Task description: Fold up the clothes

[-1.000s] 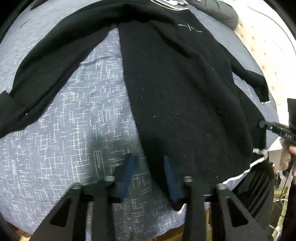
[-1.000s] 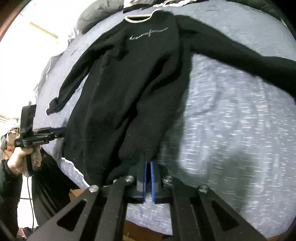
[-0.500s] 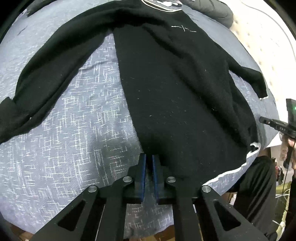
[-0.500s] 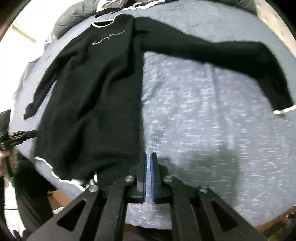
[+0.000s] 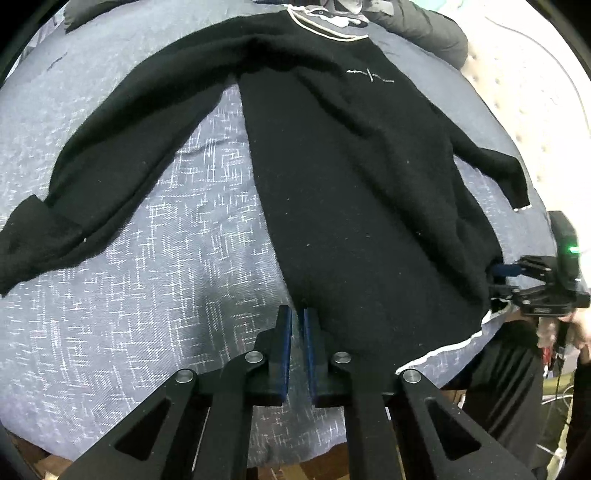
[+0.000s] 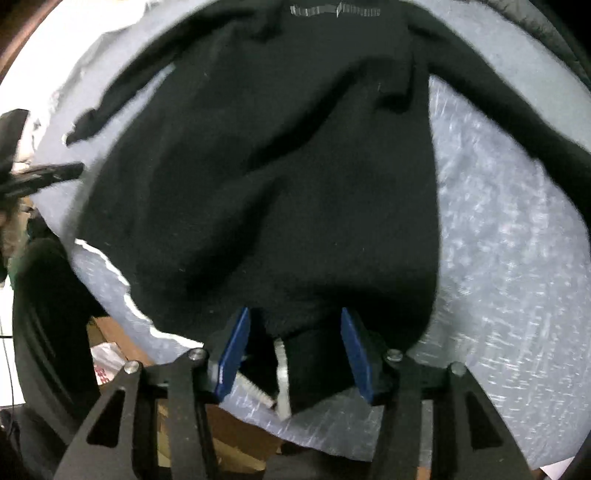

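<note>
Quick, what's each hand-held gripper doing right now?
Left hand-held gripper: shut on the black sweater hem.
Right hand-held gripper: open, straddling the hem.

So that's one black sweater (image 5: 354, 192), one bed (image 5: 147, 295), two tongs (image 5: 297, 325) (image 6: 293, 332), one grey jacket (image 5: 424, 29) at 12 o'clock.

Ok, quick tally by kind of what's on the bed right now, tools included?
Black sweater: 1
Dark jacket at the head of the bed: 1
Tools: 2, left tool, right tool
Total: 4
</note>
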Demonstrator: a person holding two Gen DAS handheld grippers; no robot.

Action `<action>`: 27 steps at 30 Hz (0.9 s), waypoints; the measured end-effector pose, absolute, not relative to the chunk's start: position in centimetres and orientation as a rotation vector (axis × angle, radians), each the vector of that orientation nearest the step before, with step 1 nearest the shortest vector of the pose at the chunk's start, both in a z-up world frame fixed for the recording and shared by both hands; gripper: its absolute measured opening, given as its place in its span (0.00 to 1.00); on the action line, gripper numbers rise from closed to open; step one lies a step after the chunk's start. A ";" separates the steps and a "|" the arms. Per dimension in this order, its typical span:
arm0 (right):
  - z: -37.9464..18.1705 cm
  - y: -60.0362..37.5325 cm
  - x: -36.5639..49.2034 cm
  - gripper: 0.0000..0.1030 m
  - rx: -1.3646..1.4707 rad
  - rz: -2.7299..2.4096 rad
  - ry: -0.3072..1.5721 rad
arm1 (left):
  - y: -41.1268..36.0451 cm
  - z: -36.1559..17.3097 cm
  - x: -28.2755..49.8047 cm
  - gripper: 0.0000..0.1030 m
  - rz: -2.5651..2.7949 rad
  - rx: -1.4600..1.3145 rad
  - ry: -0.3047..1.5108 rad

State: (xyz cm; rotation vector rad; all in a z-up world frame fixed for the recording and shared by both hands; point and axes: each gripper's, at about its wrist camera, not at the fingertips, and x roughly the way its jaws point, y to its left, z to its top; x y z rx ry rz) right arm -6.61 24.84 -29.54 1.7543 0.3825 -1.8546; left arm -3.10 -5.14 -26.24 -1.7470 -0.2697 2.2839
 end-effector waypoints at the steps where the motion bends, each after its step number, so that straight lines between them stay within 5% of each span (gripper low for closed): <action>1: -29.8 24.8 -6.6 0.50 1.754 -1.855 0.395 | -5.1 -26.0 -2.9 0.07 2.285 -1.742 -0.267; 3: -30.1 24.9 -6.5 0.50 1.744 -1.859 0.402 | -5.0 -25.8 -2.5 0.07 2.285 -1.735 -0.261; 7: -29.5 25.5 -6.5 0.11 1.704 -1.889 0.366 | -6.2 -25.4 -2.6 0.07 2.288 -1.735 -0.273; 8: -29.2 25.8 -6.5 0.08 1.687 -1.895 0.347 | -6.5 -25.3 -3.0 0.07 2.288 -1.737 -0.281; 27: -22.7 36.8 -6.8 0.05 1.553 -2.190 0.126 | -6.0 -27.2 -4.7 0.08 2.237 -1.782 -0.279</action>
